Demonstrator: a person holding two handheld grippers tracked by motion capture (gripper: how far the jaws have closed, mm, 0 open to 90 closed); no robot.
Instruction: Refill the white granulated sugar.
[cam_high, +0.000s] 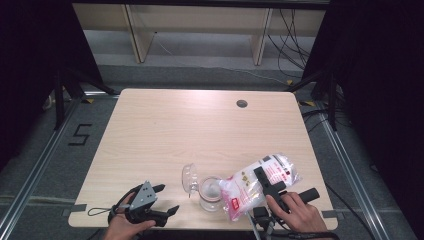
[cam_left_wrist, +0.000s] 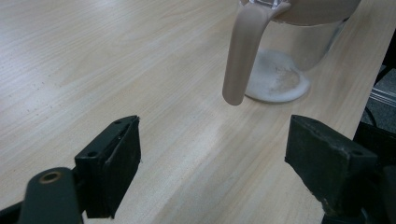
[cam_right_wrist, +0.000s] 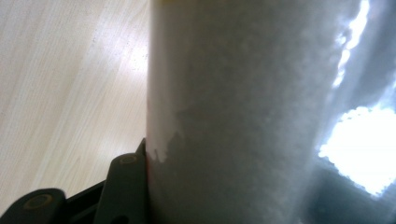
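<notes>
The right gripper (cam_high: 265, 184) is clamping one clear bag (cam_high: 260, 182) of white granules with red printing, its jaws pinching the bag across its middle; the bag is lying tilted near the table's (cam_high: 200, 125) front right edge, its lower end hanging over the open mouth of one glass jar (cam_high: 210, 194). The jar is standing upright just left of the bag, its hinged glass lid (cam_high: 189, 178) swinging open to its left. The left gripper (cam_high: 167, 200) is resting at the front left of the table, well apart from the jar, jaws spread wide and holding nothing. The high view is giving the whole layout: two grippers, one bag, one jar, one lid, one round dark grommet hole (cam_high: 242, 103) near the far edge. The left gripper view is adding what the high view is not: a little white powder (cam_left_wrist: 278, 81) sitting in the jar's base, and a blurred pale strip (cam_left_wrist: 243, 56) hanging down off the jar's rim in front. The right gripper view is showing the bag (cam_right_wrist: 243, 112) up close, white grains packed against the film, pressing against the one jaw in sight; the other jaw is hidden behind the bag.
</notes>
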